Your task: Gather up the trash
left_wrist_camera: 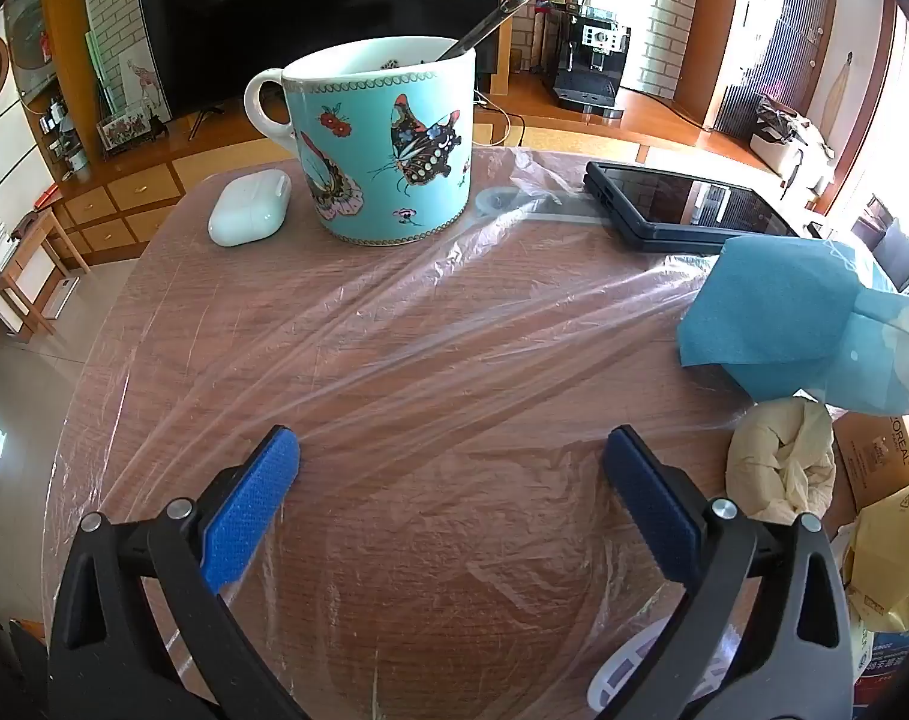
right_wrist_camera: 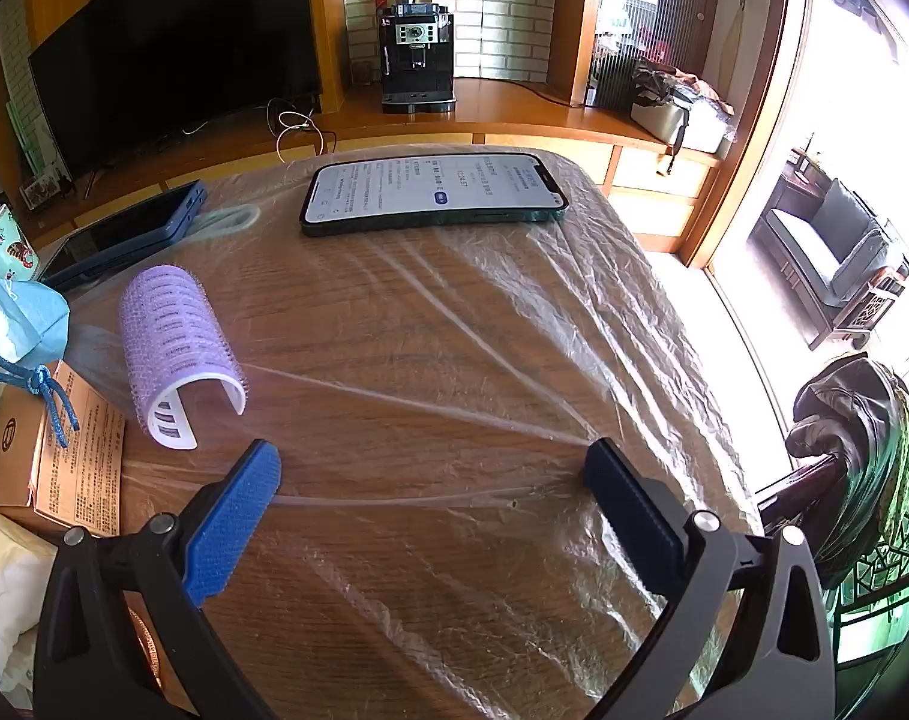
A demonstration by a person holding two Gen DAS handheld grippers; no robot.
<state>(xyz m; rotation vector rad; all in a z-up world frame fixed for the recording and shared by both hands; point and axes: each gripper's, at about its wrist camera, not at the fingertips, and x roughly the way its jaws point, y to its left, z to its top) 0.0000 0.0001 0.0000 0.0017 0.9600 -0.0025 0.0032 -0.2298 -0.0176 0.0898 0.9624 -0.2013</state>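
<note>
Counter (left_wrist_camera: 172, 312), wood-grain, wrapped in clear plastic film (left_wrist_camera: 454, 312) that lay wrinkled across the whole top. Far left corner: white earbud case (left_wrist_camera: 250, 207) beside a turquoise butterfly mug (left_wrist_camera: 388, 144) with a spoon (left_wrist_camera: 490, 21) standing in it. Far edge, middle: dark folding phone (left_wrist_camera: 682, 207); far right corner: lit smartphone (right_wrist_camera: 433, 192), screen up. Near the centre, toward the near edge: purple hair roller (right_wrist_camera: 178, 354) on its side. Trash candidates sat at the gap between the two views: a crumpled blue tissue pack or cloth (left_wrist_camera: 796, 318) and a wadded cream paper (left_wrist_camera: 778, 468) just beyond it, over a cardboard box (right_wrist_camera: 64, 456) with a printed leaflet; whether these rested on the counter or just off its edge could not be told. Left claw (left_wrist_camera: 451, 456): spread wide, empty, angled down over bare film near the near edge. Right claw (right_wrist_camera: 433, 468): likewise spread wide and empty, tips close over the film, whether touching it unclear. Step judged: the start, nothing yet gripped. Next move likely called for swinging a claw toward the cream wad or blue item and closing on it without snagging the film or disturbing the phones.
</note>
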